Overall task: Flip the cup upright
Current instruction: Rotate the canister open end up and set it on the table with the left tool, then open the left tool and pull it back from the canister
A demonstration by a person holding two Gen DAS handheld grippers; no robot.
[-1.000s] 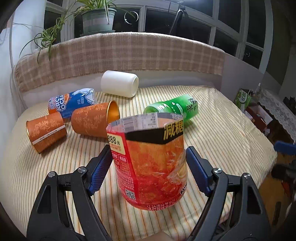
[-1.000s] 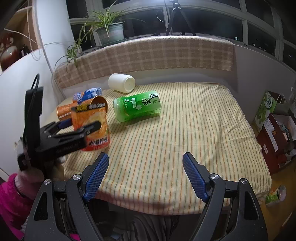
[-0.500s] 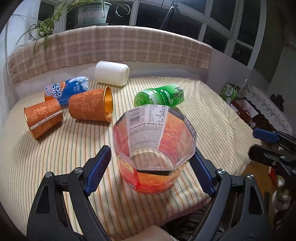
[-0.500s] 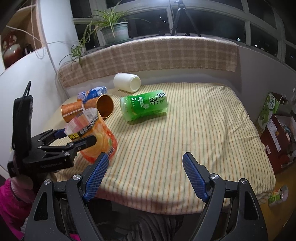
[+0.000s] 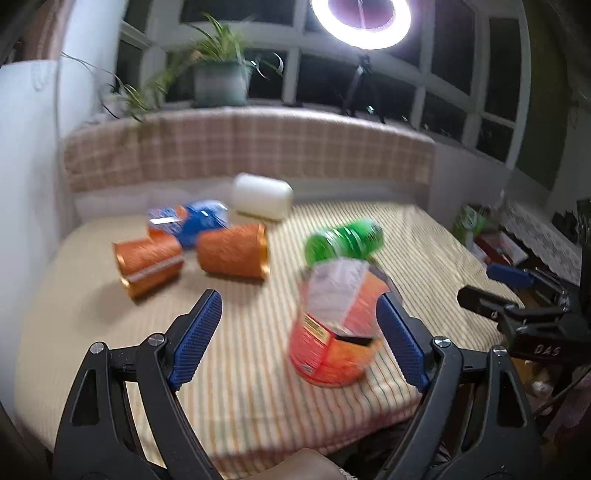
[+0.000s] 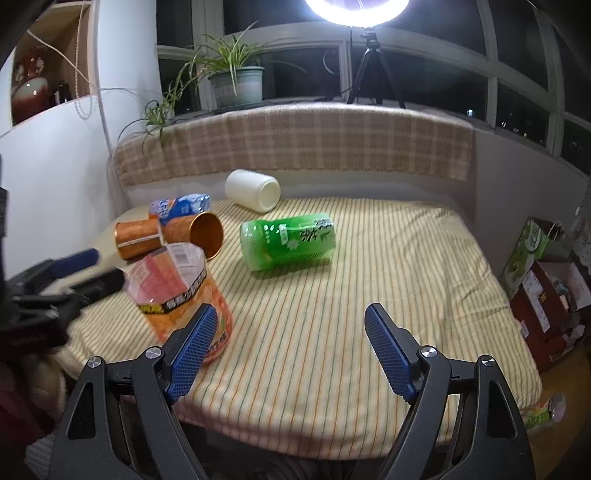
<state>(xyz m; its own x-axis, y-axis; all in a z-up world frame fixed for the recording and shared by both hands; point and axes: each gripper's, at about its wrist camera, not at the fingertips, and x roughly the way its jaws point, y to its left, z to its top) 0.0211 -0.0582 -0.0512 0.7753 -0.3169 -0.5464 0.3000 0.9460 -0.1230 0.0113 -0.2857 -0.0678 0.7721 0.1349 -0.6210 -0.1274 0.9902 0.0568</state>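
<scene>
Left gripper spread wide, holding nothing. Orange-red cup tilted, mouth up, on the striped cloth near the front edge, just off the gripper's right finger; green cup lying farther back. Right gripper gaping wide, empty, to the right.

Looks like somebody's home at night: a bed with a striped sheet and plaid headboard cover, a spider plant on the windowsill, dark windows, a wall shelf with a vase, plus a ring light on a tripod.
</scene>
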